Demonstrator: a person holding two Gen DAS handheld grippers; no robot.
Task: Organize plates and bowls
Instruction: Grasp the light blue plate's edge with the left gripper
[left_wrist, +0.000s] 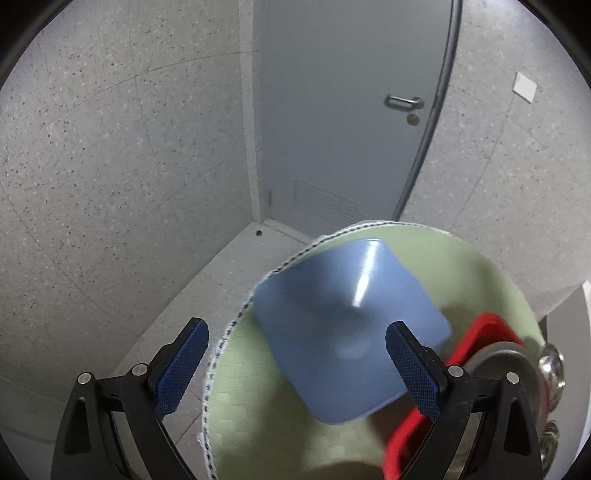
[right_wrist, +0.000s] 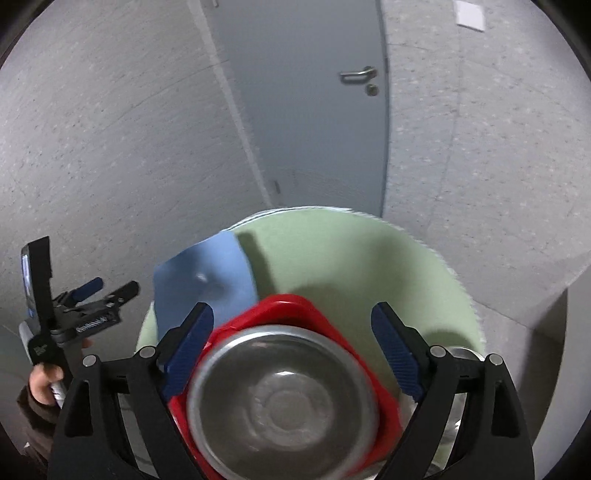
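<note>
**Both claws wide above the dishes**

The left claw (left_wrist: 297, 347) hangs spread and empty over the blue plate (left_wrist: 343, 332) on the green counter (left_wrist: 258, 413). The right claw (right_wrist: 291, 332), likewise empty, straddles the steel bowl (right_wrist: 280, 402) nested in the red plate (right_wrist: 284, 306), probably stacked to save room.

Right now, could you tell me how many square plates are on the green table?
2: a blue square plate near the table's left edge, and a red square plate beside it, under the steel bowl. More may be hidden below.
</note>
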